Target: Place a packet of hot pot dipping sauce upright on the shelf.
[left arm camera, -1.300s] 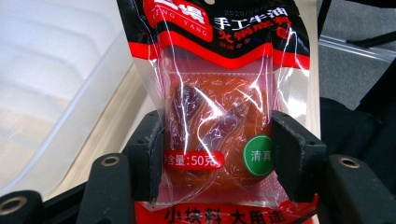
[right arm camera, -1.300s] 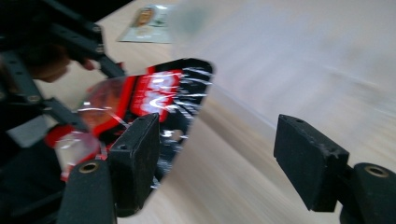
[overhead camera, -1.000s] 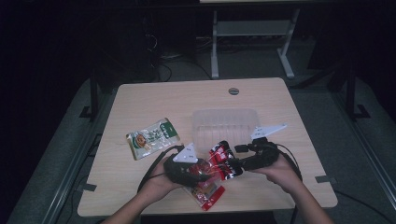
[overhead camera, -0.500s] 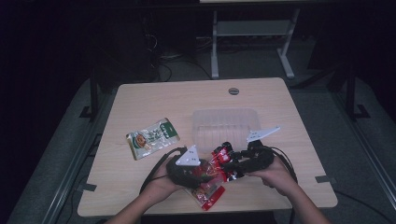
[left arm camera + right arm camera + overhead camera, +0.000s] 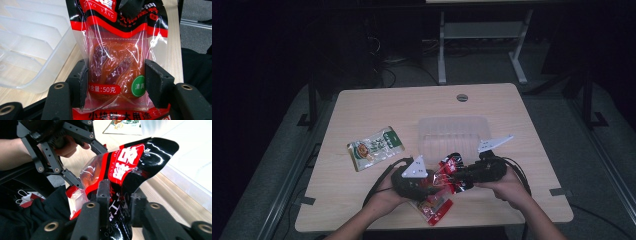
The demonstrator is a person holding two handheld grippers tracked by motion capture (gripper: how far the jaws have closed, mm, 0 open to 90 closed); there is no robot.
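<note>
A red and black snack packet (image 5: 448,172) hangs between my two grippers above the table's near edge. My left gripper (image 5: 434,182) is shut on its clear lower part (image 5: 116,62), pads pressing both side edges over the reddish food inside. My right gripper (image 5: 118,195) has just been closing its jaws, and they now pinch the packet's black printed top (image 5: 127,160). In the high view the right gripper (image 5: 459,176) faces the left one, tips almost meeting. The left gripper (image 5: 75,177) also appears across the packet in the right gripper view.
A second red packet (image 5: 434,207) lies on the table under the hands. A green packet (image 5: 375,148) lies to the left. A clear plastic ribbed container (image 5: 453,132) stands just behind the grippers. A round hole (image 5: 462,97) sits near the table's far edge.
The right gripper's jaws have closed onto the top of the packet. Both hands stay nearly where they were, the left still holding the packet.
</note>
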